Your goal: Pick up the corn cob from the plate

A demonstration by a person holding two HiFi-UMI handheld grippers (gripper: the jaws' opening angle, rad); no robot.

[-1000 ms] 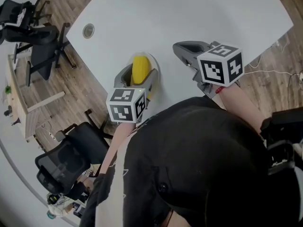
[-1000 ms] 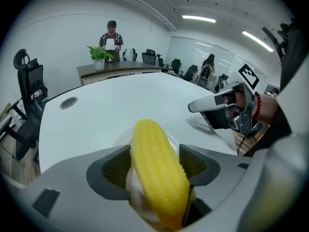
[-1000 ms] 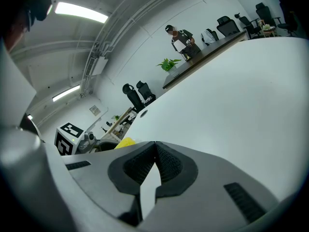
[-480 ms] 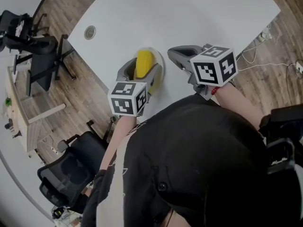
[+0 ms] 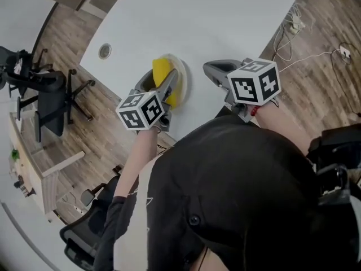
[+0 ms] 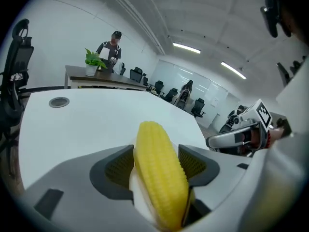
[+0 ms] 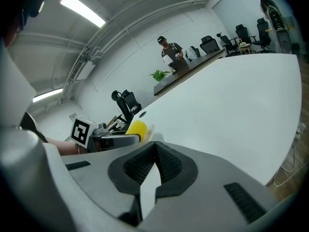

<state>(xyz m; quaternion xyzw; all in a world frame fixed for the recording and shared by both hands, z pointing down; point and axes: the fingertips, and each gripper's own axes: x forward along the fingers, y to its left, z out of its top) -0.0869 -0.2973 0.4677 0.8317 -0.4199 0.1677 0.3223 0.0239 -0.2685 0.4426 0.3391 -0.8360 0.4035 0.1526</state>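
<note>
Left claw (image 5: 162,83) is clamped on the corn cob (image 6: 159,178), pads against both flanks. The cob lies lengthwise between the jaws and is not yet lifted clear of the plate (image 5: 184,77), which sits close to the near edge of the table (image 5: 214,21). Right claw (image 7: 153,170) is empty, jaws together, hovering just beside the plate. Risks: the cob is round and ribbed, so it may roll or squirt out if the grip is off-centre. A skewed lift could drag the plate toward the table edge.
</note>
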